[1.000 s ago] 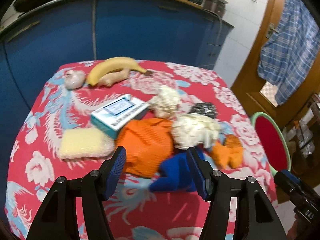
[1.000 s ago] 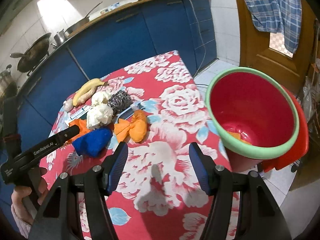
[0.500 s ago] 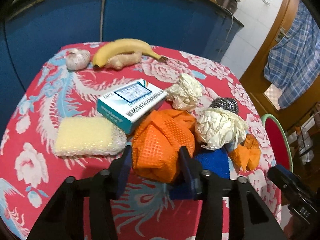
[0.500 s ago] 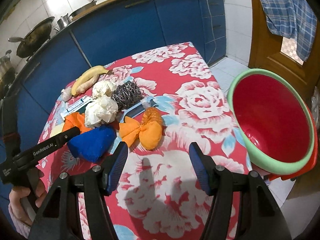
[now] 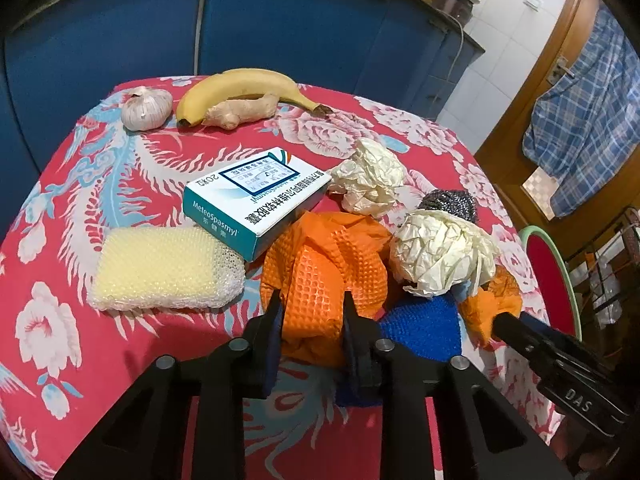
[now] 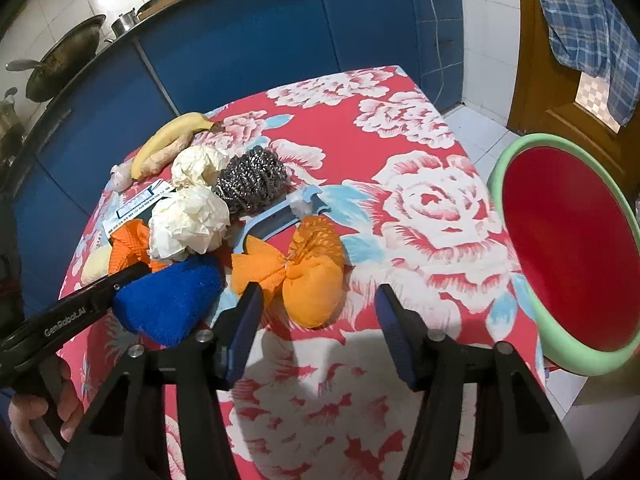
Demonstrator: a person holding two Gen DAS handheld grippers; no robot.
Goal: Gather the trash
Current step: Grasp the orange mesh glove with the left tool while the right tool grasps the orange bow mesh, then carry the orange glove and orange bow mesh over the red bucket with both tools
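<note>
My left gripper (image 5: 311,320) is shut on the near edge of an orange waffle cloth (image 5: 320,256) lying on the red floral table (image 5: 132,344). Two crumpled paper balls (image 5: 438,254) (image 5: 370,178) lie beside it. My right gripper (image 6: 318,308) is open, just in front of an orange bow-shaped pouch (image 6: 304,268). A blue cloth (image 6: 172,304) lies left of the pouch. The red bin with a green rim (image 6: 568,248) stands off the table's right side.
A medicine box (image 5: 256,196), yellow sponge (image 5: 164,268), banana (image 5: 240,88), ginger (image 5: 244,110) and garlic (image 5: 146,108) lie on the table. A steel scourer (image 6: 252,180) and a blue peeler (image 6: 280,220) lie mid-table. Blue cabinets (image 5: 280,32) stand behind.
My left gripper moved forward and closed on the orange waffle cloth. My right gripper moved forward toward the orange pouch and stayed open.
</note>
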